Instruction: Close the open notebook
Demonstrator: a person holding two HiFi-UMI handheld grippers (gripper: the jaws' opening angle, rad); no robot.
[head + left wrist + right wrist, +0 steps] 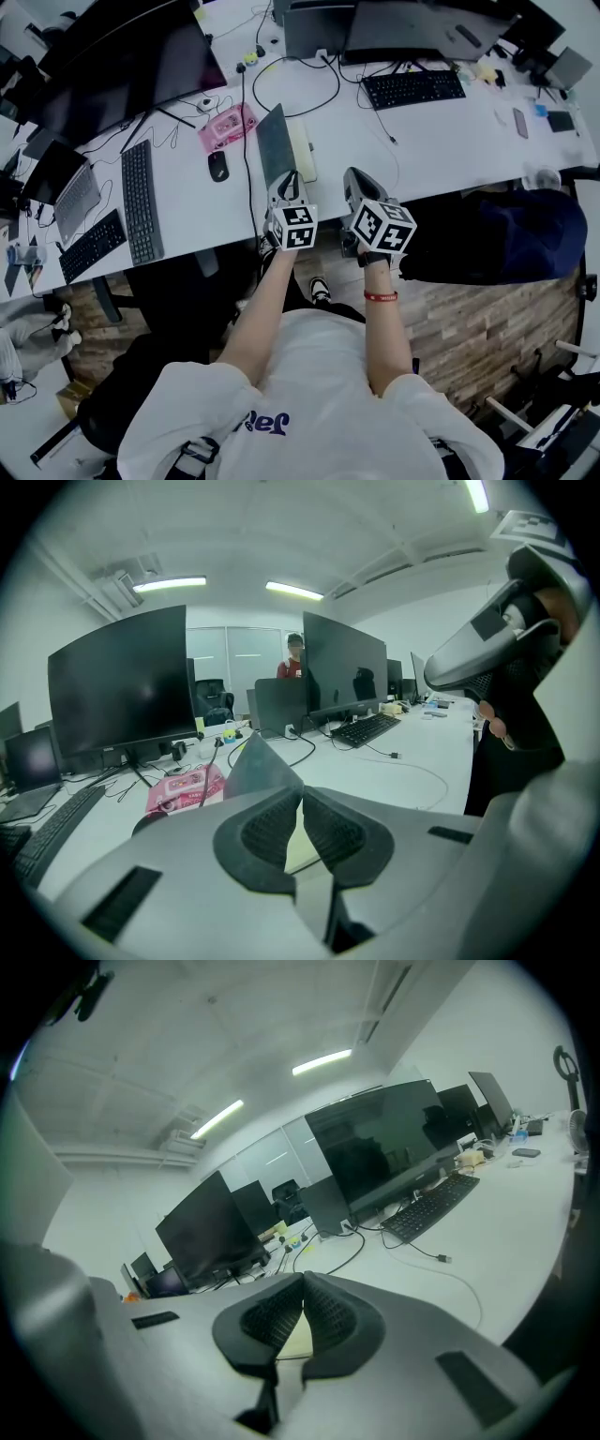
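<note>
The notebook point(302, 150) lies open on the white surface point(441, 141), close to its front edge and straight ahead of the person. Its grey cover point(275, 141) stands up steeply on the left, and the pale yellow page point(304, 164) lies flat to the right of it. The left gripper point(286, 183) reaches over the front edge to the near end of the cover. Its jaws are together, tips meeting, and in the left gripper view the cover rises just behind them; whether they pinch its edge I cannot tell. The right gripper point(354, 183) hovers just right of the page, near its front corner. Its jaws are also closed, with nothing between them, and the yellow page shows through the gap below the tips. To the left the room is tight: a black cable point(247, 159) runs down the surface just beside the cover, with a mouse point(217, 166) just beyond it, a pink case point(227, 127) behind that, and a keyboard point(141, 200) further left. To the right of the page a wide bare stretch of surface runs along the front edge. Another keyboard point(413, 89) and a cable loop point(300, 89) lie well back from it.
</note>
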